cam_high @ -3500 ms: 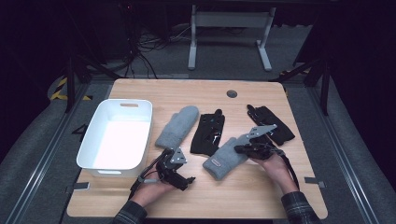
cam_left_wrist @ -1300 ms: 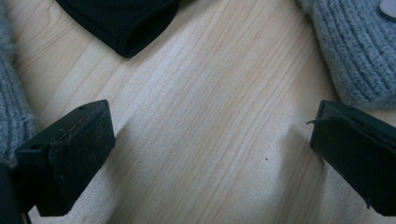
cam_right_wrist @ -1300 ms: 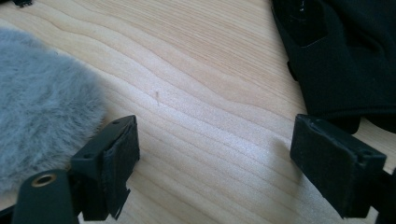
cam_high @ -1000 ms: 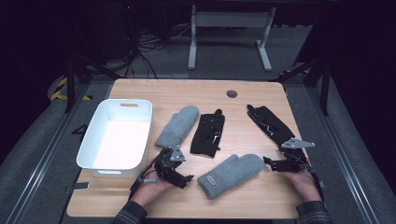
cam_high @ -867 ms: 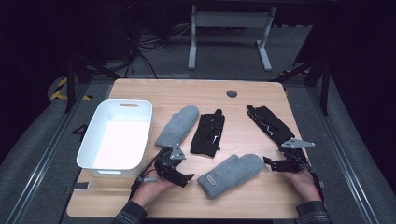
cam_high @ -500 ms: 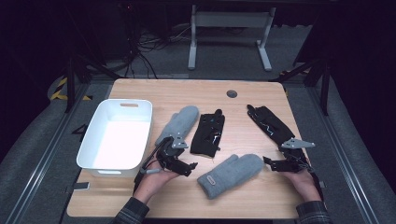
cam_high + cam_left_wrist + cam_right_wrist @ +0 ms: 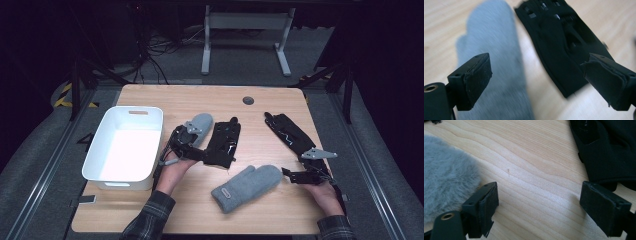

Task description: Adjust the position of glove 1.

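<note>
Two grey mittens and two black gloves lie on the wooden table. One grey mitten (image 7: 201, 123) (image 7: 494, 50) and one black glove (image 7: 225, 142) (image 7: 564, 47) lie side by side at the middle. My left gripper (image 7: 192, 146) (image 7: 541, 75) hovers open over these two; its jaws have just been closing a little, with nothing gripped between them. The second grey mitten (image 7: 247, 186) (image 7: 446, 185) lies near the front. My right gripper (image 7: 291, 175) (image 7: 539, 205) rests open on bare wood just right of it. The second black glove (image 7: 289, 132) (image 7: 609, 152) lies beyond.
A white bin (image 7: 100, 172) stands at the table's left side, close to my left hand. A round cable hole (image 7: 248, 100) sits near the far edge. Desk legs and cables stand on the dark floor behind the table (image 7: 190, 210).
My left gripper has lifted from the front edge and moved away from me, over the far mitten and glove. The right gripper, on the near mitten 3.5 s ago, now rests beside it.
</note>
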A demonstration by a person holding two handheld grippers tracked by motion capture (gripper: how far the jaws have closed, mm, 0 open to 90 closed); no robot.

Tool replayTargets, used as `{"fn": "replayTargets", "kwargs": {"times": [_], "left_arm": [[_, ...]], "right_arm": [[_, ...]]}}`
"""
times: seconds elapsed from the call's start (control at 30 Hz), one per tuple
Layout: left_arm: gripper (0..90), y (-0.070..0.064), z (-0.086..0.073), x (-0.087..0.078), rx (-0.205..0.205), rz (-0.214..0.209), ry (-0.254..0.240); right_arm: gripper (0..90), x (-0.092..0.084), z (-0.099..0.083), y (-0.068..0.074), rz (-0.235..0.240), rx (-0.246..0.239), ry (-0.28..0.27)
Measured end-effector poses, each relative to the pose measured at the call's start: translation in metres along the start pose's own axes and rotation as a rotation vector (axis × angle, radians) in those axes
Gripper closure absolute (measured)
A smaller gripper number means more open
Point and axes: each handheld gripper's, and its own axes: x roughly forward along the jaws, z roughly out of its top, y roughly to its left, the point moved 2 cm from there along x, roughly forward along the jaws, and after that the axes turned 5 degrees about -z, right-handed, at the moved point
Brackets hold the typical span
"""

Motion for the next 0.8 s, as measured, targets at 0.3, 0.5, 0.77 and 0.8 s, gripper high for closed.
{"fn": "replayTargets", "kwargs": {"times": [0.3, 0.5, 0.77, 0.8], "left_arm": [[8.0, 0.025, 0.009, 0.023, -0.049, 0.076, 0.030], [9.7, 0.034, 0.004, 0.040, -0.082, 0.096, 0.075], [23.5, 0.038, -0.001, 0.044, -0.084, 0.125, 0.102], [26.7, 0.038, -0.001, 0.044, -0.073, 0.132, 0.107]], "right_arm": [[16.1, 0.000, 0.000, 0.000, 0.002, 0.001, 0.000], [16.1, 0.000, 0.000, 0.000, 0.001, 0.000, 0.000], [16.2, 0.000, 0.000, 0.000, 0.002, 0.000, -0.001], [16.2, 0.000, 0.000, 0.000, 0.002, 0.000, -0.001]]}}
